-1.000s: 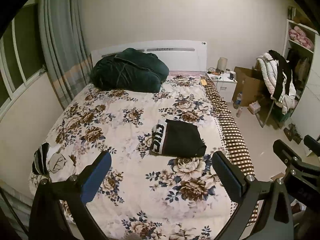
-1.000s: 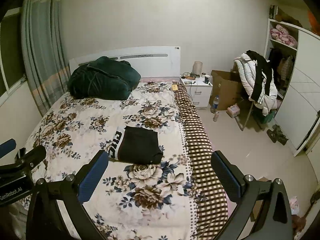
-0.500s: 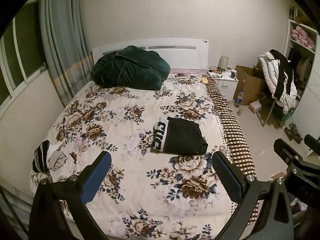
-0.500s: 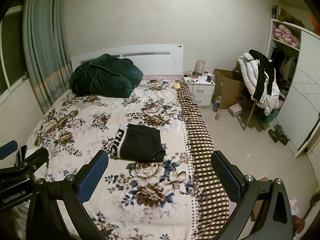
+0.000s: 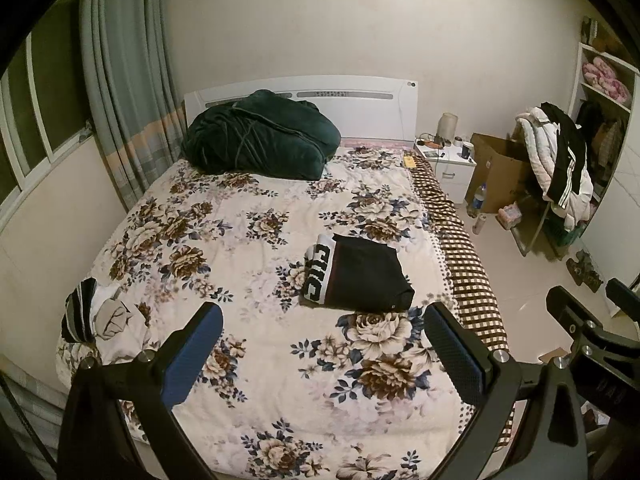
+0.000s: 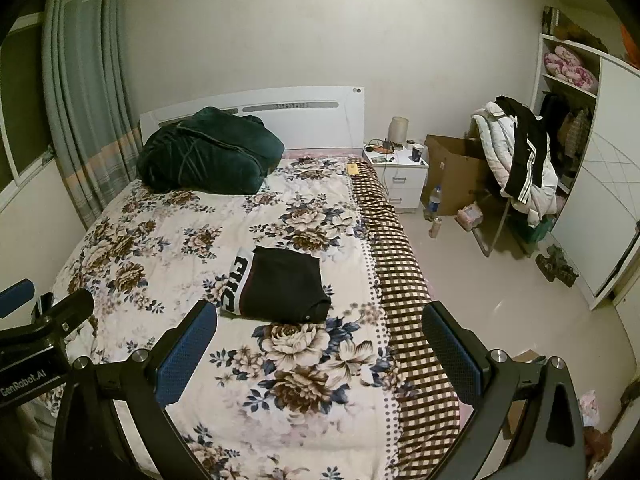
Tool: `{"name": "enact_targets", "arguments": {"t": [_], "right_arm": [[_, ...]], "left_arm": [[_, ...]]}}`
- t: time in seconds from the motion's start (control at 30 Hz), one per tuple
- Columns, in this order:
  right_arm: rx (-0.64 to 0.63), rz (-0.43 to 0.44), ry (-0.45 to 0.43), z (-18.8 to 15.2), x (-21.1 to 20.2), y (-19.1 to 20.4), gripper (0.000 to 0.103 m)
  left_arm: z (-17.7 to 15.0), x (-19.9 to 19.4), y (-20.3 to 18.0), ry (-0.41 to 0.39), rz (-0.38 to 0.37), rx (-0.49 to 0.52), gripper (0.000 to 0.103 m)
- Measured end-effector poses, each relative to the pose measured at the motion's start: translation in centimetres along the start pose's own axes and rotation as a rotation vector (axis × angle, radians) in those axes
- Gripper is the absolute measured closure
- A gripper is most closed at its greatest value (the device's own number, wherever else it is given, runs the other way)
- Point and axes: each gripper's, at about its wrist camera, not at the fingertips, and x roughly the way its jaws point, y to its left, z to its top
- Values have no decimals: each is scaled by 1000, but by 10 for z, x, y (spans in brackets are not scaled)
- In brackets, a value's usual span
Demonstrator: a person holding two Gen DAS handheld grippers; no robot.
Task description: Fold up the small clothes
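Note:
A folded black garment with a white lettered waistband (image 5: 356,276) lies flat on the floral bedspread (image 5: 256,248), right of the middle; it also shows in the right wrist view (image 6: 280,282). A small heap of striped and pale clothes (image 5: 94,312) lies at the bed's left front corner. My left gripper (image 5: 324,348) is open and empty, held above the bed's foot. My right gripper (image 6: 320,344) is open and empty, above the bed's foot and to the right of the left one.
A dark green bundled blanket (image 5: 260,136) sits by the white headboard (image 5: 304,92). A white nightstand (image 6: 396,172), a cardboard box (image 6: 456,172), bottles on the floor (image 6: 434,208) and a chair piled with jackets (image 6: 516,168) stand to the right. A curtain (image 5: 120,92) hangs at left.
Both grippers have drawn back and up a little from the bed, so the bed appears slightly smaller. The folded garment has not moved. Both stay open.

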Motion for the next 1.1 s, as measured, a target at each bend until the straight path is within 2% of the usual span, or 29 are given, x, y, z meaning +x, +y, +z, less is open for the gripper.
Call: {"name": "enact_targets", "arguments": {"t": [1.1], "right_arm": [[1,6,1,2,5,-4,0]], "left_arm": [[2,3,-5,-2,17,-4,0]]}}
